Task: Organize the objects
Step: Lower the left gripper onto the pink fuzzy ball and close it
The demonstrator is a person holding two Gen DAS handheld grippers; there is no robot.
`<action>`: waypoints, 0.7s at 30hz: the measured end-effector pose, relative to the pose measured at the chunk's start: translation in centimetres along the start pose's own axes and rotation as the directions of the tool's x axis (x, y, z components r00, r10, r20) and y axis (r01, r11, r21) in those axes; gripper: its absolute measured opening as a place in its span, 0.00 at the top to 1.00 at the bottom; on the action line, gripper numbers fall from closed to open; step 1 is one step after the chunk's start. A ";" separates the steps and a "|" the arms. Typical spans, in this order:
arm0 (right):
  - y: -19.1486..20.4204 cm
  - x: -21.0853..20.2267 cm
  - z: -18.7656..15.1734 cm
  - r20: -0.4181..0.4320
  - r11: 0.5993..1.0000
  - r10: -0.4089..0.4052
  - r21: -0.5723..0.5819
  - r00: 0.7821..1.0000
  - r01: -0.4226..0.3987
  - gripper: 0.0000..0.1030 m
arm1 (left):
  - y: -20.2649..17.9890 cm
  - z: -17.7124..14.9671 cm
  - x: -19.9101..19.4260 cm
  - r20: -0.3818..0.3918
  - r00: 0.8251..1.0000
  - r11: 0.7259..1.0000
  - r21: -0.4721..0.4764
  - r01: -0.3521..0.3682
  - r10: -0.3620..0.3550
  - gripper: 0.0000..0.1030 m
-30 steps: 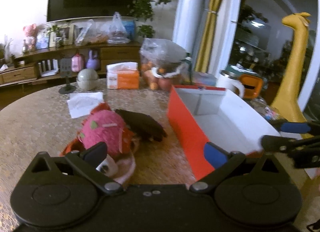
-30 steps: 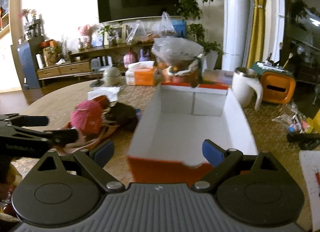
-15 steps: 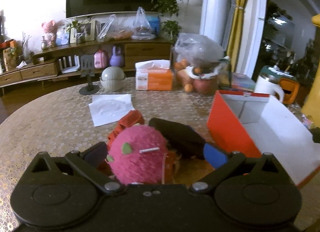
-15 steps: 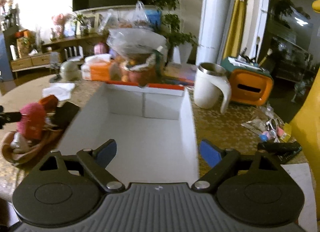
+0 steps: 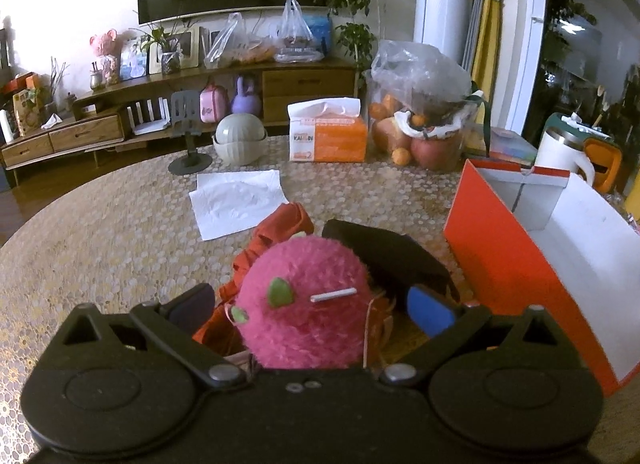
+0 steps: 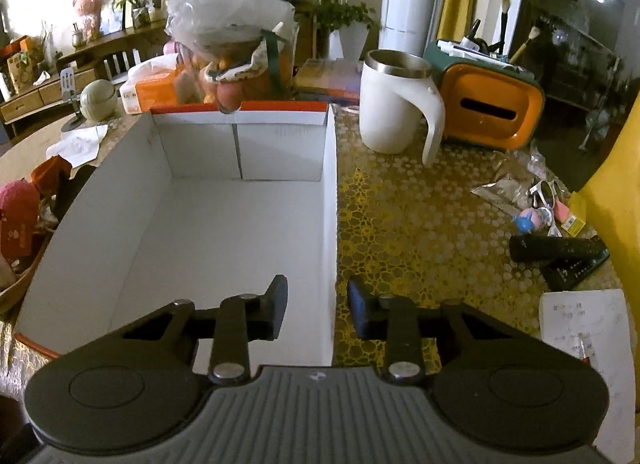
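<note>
Our left gripper [image 5: 310, 304] spread wide around the pink plush toy [image 5: 304, 312], fingers clear of it, our right gripper [image 6: 317, 306] half-closed astride the box [image 6: 330, 200] wall, not gripping.

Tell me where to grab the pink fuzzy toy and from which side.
Grip the pink fuzzy toy across its round middle, coming in level from the near side, where the open left gripper already straddles it. The body is soft and ball-shaped, and the black item crowds its far side.
</note>
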State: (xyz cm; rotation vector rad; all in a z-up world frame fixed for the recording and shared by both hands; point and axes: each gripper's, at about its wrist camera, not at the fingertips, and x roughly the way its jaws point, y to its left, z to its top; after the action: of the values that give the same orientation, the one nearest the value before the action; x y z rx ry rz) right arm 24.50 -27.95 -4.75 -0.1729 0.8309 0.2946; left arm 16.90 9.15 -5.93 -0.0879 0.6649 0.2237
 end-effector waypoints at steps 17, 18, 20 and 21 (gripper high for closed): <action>-0.2 0.8 -0.2 -0.029 1.000 -0.029 0.003 0.999 0.029 0.97 | -0.4 -0.8 1.2 -0.015 1.000 0.998 0.050 -0.025 0.026 0.01; -0.2 0.8 -0.2 -0.029 1.000 -0.028 0.004 0.999 0.029 0.97 | -0.4 -0.7 1.3 -0.016 1.000 0.998 0.057 -0.024 0.025 0.01; -0.2 0.8 -0.2 -0.030 1.000 -0.030 0.001 0.999 0.030 0.97 | -0.6 -0.7 1.6 -0.012 1.000 0.997 0.071 -0.025 0.026 0.01; -0.2 0.8 -0.2 -0.031 1.000 -0.029 0.000 0.999 0.029 0.97 | -0.7 -0.7 1.9 -0.014 1.000 0.996 0.080 -0.025 0.026 0.01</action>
State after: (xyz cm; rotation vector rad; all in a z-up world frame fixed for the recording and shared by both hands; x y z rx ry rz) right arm 24.93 -28.05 -5.51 -0.1897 0.8583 0.2647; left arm 18.11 8.69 -7.61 -0.0041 0.6892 0.2211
